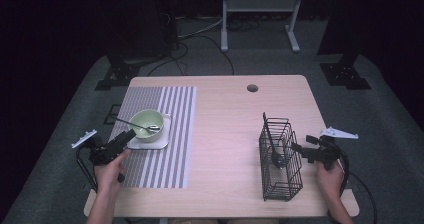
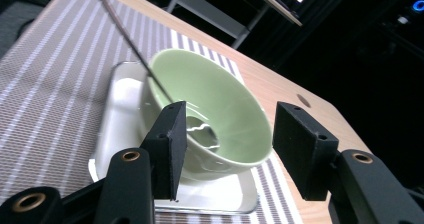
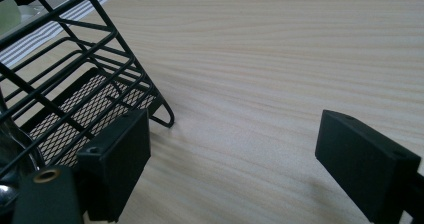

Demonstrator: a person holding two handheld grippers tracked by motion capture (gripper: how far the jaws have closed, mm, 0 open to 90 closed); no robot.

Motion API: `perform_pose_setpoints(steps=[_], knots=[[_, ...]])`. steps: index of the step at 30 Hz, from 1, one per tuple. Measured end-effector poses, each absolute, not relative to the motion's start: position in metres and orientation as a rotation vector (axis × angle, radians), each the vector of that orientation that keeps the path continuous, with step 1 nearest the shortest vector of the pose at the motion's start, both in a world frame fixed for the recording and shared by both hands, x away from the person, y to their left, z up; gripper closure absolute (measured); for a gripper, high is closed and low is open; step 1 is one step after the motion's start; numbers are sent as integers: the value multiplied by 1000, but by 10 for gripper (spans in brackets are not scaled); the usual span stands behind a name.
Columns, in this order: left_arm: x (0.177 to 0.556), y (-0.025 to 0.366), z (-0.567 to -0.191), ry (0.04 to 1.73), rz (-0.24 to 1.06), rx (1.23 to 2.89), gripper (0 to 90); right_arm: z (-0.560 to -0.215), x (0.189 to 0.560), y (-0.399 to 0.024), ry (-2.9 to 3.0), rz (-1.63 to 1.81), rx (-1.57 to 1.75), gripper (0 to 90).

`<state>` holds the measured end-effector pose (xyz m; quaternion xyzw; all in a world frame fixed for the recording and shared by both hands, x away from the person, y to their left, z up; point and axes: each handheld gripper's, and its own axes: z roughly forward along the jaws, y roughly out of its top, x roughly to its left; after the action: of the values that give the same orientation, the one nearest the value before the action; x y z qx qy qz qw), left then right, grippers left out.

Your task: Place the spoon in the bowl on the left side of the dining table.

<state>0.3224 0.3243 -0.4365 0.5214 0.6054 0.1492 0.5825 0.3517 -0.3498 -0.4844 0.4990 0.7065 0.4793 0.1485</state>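
Left gripper (image 2: pixel 225 149) held agape around green bowl (image 1: pixel 147 124) on white tray (image 1: pixel 159 143), spoon (image 1: pixel 137 125) inside. Right gripper (image 3: pixel 232 166) unclenched, empty, beside wire basket (image 1: pixel 280 159). Risked tipping bowl, dislodging spoon.

The left gripper (image 2: pixel 225 149) has its two black jaws wide apart, with nothing between them; just past them sits a green bowl (image 2: pixel 220 104) on a white square plate (image 2: pixel 117 129). A thin spoon (image 2: pixel 150 74) leans inside the bowl; the plate lies on a striped mat (image 2: pixel 50 74) on a wooden table (image 2: pixel 280 84).
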Motion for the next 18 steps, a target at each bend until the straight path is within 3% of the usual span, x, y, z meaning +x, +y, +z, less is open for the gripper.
perform_pose_setpoints(steps=[18], knots=[[324,294,-426,1327,328,1312,424,-484,352,-350,2029,1389,1432,134]])
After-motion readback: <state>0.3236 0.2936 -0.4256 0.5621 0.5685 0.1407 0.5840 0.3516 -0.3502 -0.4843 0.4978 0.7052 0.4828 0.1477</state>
